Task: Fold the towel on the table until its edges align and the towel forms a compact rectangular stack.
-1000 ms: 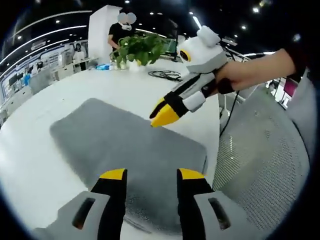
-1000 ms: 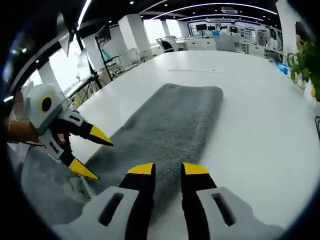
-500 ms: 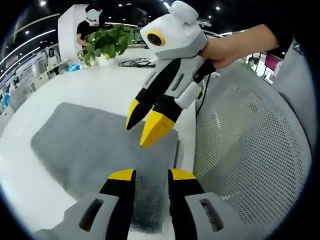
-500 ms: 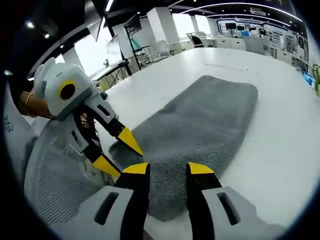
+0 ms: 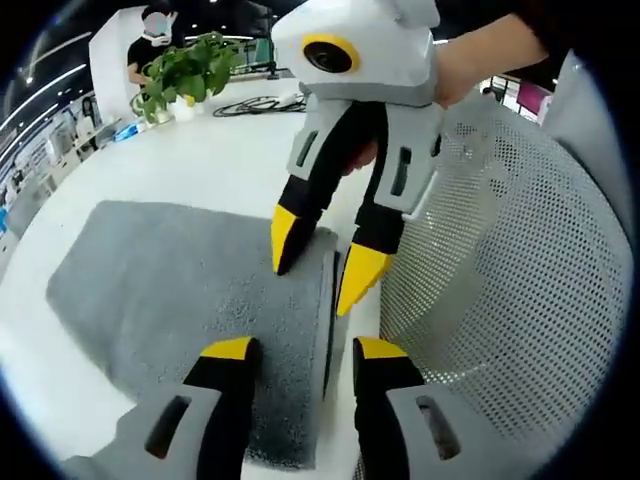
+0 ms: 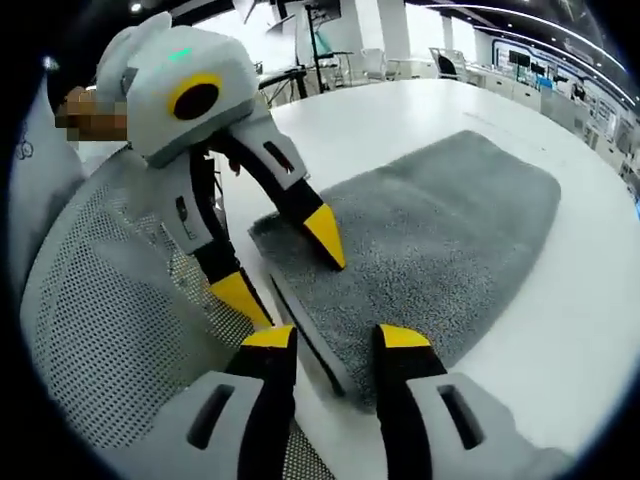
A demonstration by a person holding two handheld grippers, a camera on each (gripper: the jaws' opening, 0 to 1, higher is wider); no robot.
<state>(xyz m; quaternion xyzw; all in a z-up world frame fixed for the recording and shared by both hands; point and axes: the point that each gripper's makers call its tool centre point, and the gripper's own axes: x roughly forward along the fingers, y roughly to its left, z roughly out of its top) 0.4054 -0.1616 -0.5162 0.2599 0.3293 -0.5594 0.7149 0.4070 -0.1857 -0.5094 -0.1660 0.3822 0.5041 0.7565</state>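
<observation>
Left gripper view has our left tongs (image 5: 298,352) rising from the bottom with their yellow tips spread apart, straddling the near edge of the grey towel (image 5: 190,290), nothing pinched between them. The towel lies flat on the white tabletop (image 5: 230,150), its near edge running right along the tabletop's rim beside a grey mesh chair back (image 5: 510,300). Our right tongs (image 5: 320,262) reach down from above, a hand (image 5: 480,55) gripping the white body; their two yellow tips stand apart, one touching the towel's surface, the other just past its edge. A green plant (image 5: 185,70) and a black cable (image 5: 255,103) sit far back on the tabletop.

Right gripper view shows the right tongs (image 6: 330,340) spread over the same towel (image 6: 440,230) edge, gripping nothing. The left tongs (image 6: 283,268) come in from the upper left, tilted down, one tip on the towel's corner and the other below the tabletop's rim against the chair mesh (image 6: 110,330).
</observation>
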